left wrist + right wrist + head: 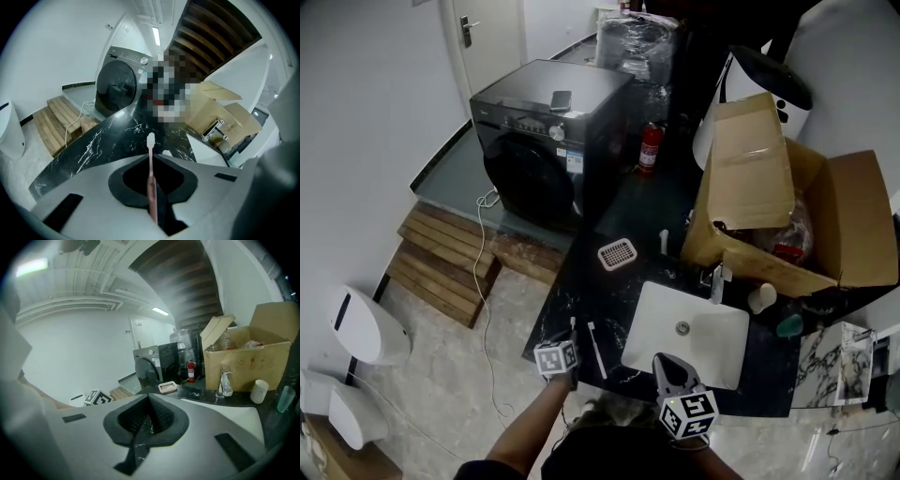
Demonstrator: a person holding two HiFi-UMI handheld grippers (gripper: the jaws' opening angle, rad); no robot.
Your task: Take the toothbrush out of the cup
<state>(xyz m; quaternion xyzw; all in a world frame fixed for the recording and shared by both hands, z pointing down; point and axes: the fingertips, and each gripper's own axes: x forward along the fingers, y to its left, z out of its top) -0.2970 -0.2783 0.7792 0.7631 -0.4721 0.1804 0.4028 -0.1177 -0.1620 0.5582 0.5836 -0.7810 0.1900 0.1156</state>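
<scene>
My left gripper [570, 337] hovers over the near left corner of the black marble counter [581, 291], shut on a toothbrush [150, 161]. The toothbrush has a pink handle and a white bristle head that points forward past the jaws; its tip [573, 322] shows in the head view. A white cup [761, 298] stands right of the faucet [717, 281], with a teal cup [789, 325] beside it. My right gripper [667, 362] hangs at the sink's near edge with its jaws together and nothing between them [149, 399]. The white cup [258, 391] lies far to its right.
A thin white stick-like item [596, 349] lies on the counter just right of the left gripper. The white sink [656, 323] fills the counter's middle. An open cardboard box [769, 206], a soap dish [617, 253], a washing machine [548, 141] and a fire extinguisher [650, 148] stand behind.
</scene>
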